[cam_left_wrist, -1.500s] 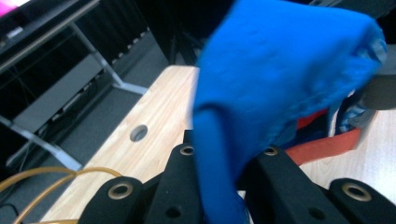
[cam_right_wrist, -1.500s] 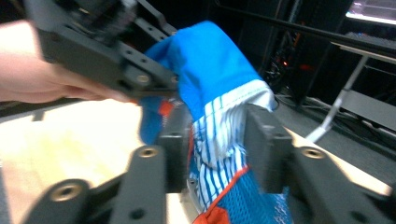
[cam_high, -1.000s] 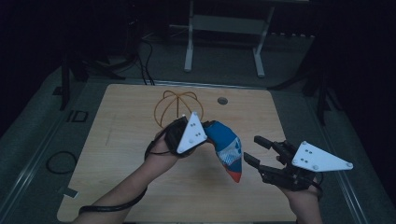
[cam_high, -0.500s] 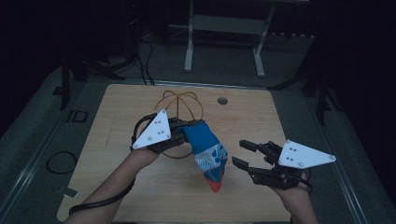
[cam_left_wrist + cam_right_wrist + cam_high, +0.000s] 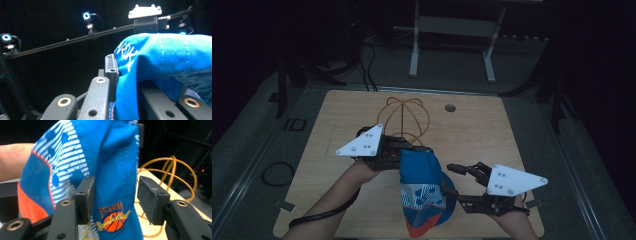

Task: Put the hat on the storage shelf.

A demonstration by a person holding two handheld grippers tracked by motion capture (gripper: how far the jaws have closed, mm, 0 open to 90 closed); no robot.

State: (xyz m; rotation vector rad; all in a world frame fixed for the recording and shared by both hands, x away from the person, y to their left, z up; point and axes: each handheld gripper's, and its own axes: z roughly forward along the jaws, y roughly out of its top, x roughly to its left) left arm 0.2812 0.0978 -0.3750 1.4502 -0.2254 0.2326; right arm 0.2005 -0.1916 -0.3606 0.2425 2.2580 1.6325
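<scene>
Two tongs meet at one blue garment (image 5: 422, 192), basketball shorts by the printed emblem, which hangs with its long axis vertical above the counter (image 5: 472, 125). The left tongs (image 5: 412, 152) are clamped on its upper edge. The right tongs (image 5: 462, 185), spread wide, face it from the person's right; in the right gripper view the cloth (image 5: 110, 170) lies between the parted jaws, touching the left one. The orange wire frame (image 5: 407, 117) stands behind, apart. A second grasp would likely need only closing.
</scene>
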